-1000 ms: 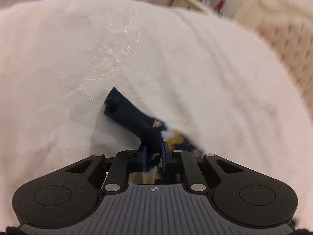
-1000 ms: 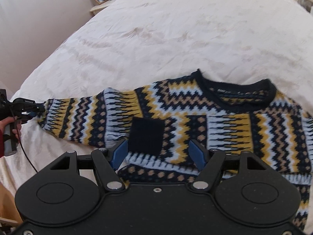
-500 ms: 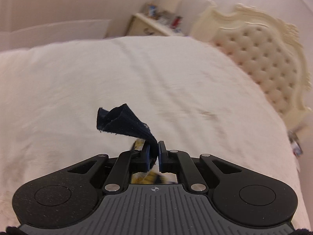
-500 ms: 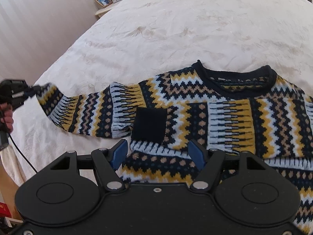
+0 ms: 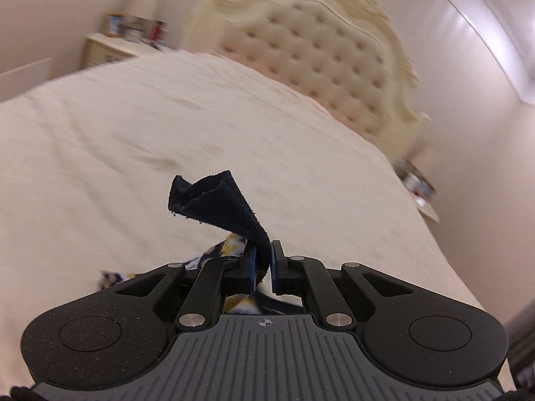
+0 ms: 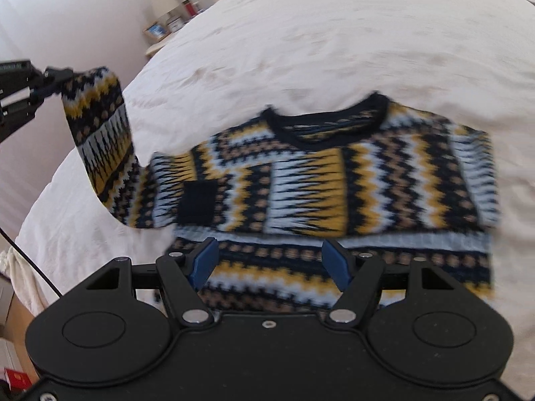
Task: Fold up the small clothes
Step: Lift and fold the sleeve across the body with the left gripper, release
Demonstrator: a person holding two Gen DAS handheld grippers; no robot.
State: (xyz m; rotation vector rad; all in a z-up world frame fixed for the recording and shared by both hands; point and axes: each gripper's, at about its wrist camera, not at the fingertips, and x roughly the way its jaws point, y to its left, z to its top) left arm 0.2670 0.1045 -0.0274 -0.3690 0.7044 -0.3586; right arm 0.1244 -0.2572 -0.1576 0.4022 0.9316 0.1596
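A small zigzag-patterned sweater (image 6: 334, 180) in navy, yellow and white lies flat on the white bedspread (image 6: 334, 40), collar away from me. Its left sleeve (image 6: 100, 133) is lifted off the bed. My left gripper (image 5: 262, 257) is shut on the sleeve's dark navy cuff (image 5: 217, 204), which sticks up past the fingers; that gripper (image 6: 55, 75) shows at the left edge of the right wrist view. My right gripper (image 6: 271, 260) hovers open over the sweater's lower hem, nothing between its blue pads (image 6: 204, 260).
A tufted cream headboard (image 5: 327, 53) stands at the far end of the bed. A bedside table (image 5: 110, 50) with frames and small items is at the back left. A cable (image 6: 30, 267) hangs off the bed's left edge.
My left gripper has risen and swung toward the sweater, lifting the sleeve from flat on the bed into a raised arc. The right gripper has shifted rightward over the hem, still open.
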